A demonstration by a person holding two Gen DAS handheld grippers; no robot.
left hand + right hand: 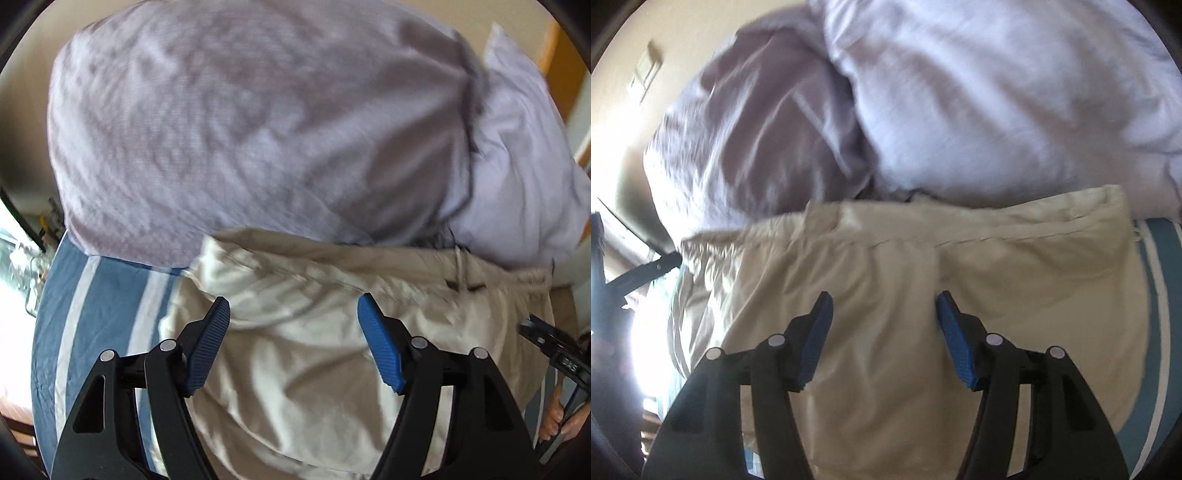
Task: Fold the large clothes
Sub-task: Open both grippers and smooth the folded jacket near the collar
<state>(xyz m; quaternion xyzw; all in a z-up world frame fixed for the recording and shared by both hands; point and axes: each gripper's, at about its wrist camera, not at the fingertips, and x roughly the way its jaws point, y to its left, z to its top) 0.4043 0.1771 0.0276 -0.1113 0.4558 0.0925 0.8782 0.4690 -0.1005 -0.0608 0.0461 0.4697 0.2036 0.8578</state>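
Note:
A beige garment [295,354] with a drawstring waistband lies on a blue-and-white striped bed cover [92,325]. My left gripper [293,314] is open just above the cloth, its blue pads wide apart and holding nothing. In the right wrist view the same beige garment [1015,280] spreads flat with its waistband toward the pillows. My right gripper [884,306] is open over its middle, empty. The right gripper also shows at the right edge of the left wrist view [550,347], held by a hand.
Two pale lilac pillows [258,129] are piled right behind the garment's waistband, also in the right wrist view [960,110]. The striped cover [1160,295] shows at the right. A beige wall [676,55] and a bright window lie to the left.

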